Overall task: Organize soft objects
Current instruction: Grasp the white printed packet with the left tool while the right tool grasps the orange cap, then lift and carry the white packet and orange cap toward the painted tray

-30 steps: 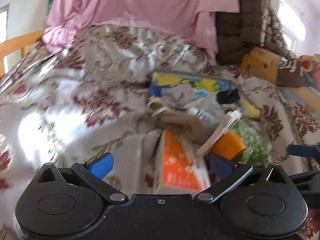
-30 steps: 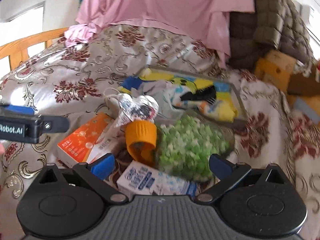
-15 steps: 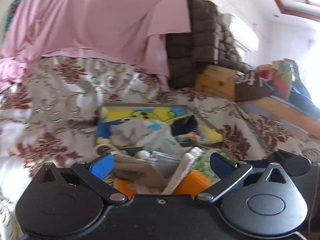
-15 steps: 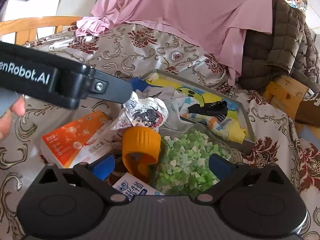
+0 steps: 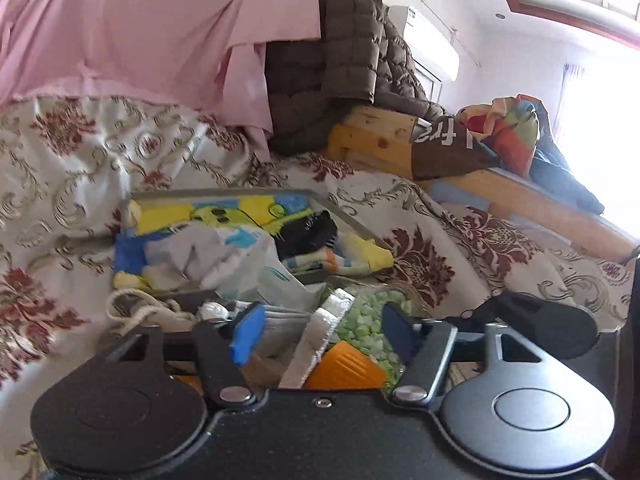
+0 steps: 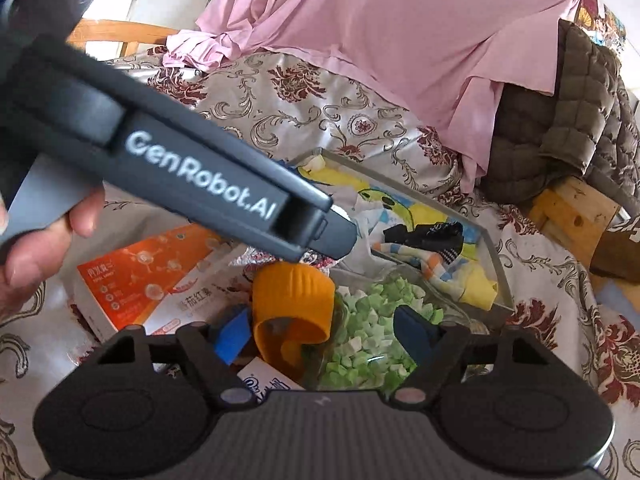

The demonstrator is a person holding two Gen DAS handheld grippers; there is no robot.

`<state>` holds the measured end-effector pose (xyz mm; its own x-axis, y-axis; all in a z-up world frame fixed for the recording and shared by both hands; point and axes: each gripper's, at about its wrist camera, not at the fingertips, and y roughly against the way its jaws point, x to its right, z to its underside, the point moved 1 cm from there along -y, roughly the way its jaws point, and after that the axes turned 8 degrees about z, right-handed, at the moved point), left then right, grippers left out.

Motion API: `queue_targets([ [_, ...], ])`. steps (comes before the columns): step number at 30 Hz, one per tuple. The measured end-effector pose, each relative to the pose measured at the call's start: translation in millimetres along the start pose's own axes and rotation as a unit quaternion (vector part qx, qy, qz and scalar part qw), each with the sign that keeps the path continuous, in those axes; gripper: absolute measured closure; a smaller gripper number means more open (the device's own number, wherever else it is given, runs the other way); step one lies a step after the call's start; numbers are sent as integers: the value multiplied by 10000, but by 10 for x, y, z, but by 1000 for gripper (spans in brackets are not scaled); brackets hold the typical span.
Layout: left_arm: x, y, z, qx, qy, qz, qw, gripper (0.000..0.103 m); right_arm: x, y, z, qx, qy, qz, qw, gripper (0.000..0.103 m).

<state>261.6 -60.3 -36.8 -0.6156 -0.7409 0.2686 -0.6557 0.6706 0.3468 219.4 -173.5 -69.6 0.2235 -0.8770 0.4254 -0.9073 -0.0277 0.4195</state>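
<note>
The left gripper (image 5: 320, 330) has swung in from over the orange carton (image 6: 148, 276) and now hangs low over the heap, jaws parted and empty around a crinkled foil packet (image 5: 316, 344); that suggests a pick is about to begin. The right gripper (image 6: 322, 334), likewise spread and empty, straddles the ribbed orange cap (image 6: 294, 300) of a clear bag of green foam bits (image 6: 368, 332). Limp knitted socks (image 5: 320, 256) and cloth lie in the shallow grey tray (image 5: 352, 220) just beyond, on the glossy floral bedspread (image 5: 80, 168).
</note>
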Motion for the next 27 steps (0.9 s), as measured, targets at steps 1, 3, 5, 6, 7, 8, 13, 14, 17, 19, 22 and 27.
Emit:
queue_targets([
  [1, -8, -24, -3, -69, 9, 22, 10000, 49, -12, -13, 4, -10, 24, -5, 10000, 26],
  [3, -13, -64, 0, -164, -30, -1, 9999, 59, -37, -31, 8, 3, 80, -24, 10000, 30],
  [5, -31, -90, 13, -255, 44, -23, 9997, 63, -46, -50, 11, 39, 153, -40, 9999, 33],
  [6, -37, -95, 16, -286, 103, -24, 9995, 64, -65, -55, 13, 63, 209, -43, 9998, 35],
  [7, -35, -105, 22, -322, 137, -31, 9994, 65, -82, -62, 11, 78, 248, -51, 9996, 37],
  [8, -31, -118, 29, -377, 137, -35, 9992, 68, -100, -64, 14, 103, 302, -53, 9995, 39],
  [13, -48, -149, 40, -487, 196, -107, 9986, 72, -160, -58, 11, 176, 442, -68, 9988, 45],
  [14, -64, -154, 39, -501, 263, -99, 9983, 72, -163, -59, 11, 184, 452, -78, 9988, 47],
  [17, -92, -164, 41, -549, 375, -98, 9977, 73, -189, -38, 20, 202, 491, -107, 9985, 51],
  [19, -95, -170, 45, -583, 403, -123, 9974, 73, -200, -37, 24, 204, 512, -143, 9984, 55],
  [22, -117, -168, 50, -616, 508, -142, 9967, 73, -174, -56, 23, 136, 378, -278, 9988, 56],
  [27, -193, -149, 107, -583, 931, -173, 9938, 73, -105, -96, 29, 89, 136, -417, 9990, 59],
])
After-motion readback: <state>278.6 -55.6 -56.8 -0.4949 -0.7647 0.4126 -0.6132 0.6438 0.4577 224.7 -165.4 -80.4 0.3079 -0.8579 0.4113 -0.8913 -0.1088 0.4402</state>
